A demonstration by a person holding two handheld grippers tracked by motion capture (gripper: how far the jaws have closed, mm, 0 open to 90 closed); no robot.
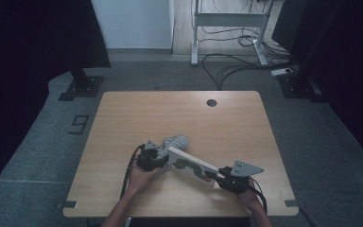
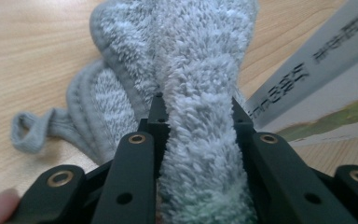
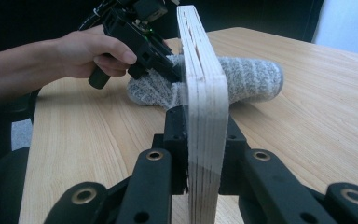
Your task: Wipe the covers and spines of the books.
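Observation:
A fluffy grey cloth (image 1: 177,141) lies bunched on the wooden table (image 1: 123,118), partly against the far end of a thick board book (image 1: 189,165) with a green caterpillar picture on its cover. My left gripper (image 1: 153,158) is shut on a fold of the cloth (image 2: 200,46), which fills the space between its jaws (image 2: 196,100). The book's grey printed spine (image 2: 317,70) runs past on the right of that view. My right gripper (image 1: 222,176) is shut on the near end of the book (image 3: 203,70), held on edge, with the cloth (image 3: 256,79) and the left gripper (image 3: 142,37) behind it.
A round cable hole (image 1: 211,102) sits near the table's far edge. Dark screens on stands flank the table at the left (image 1: 82,85) and right (image 1: 302,80). Cables (image 1: 236,66) and a desk frame (image 1: 227,28) lie on the floor beyond.

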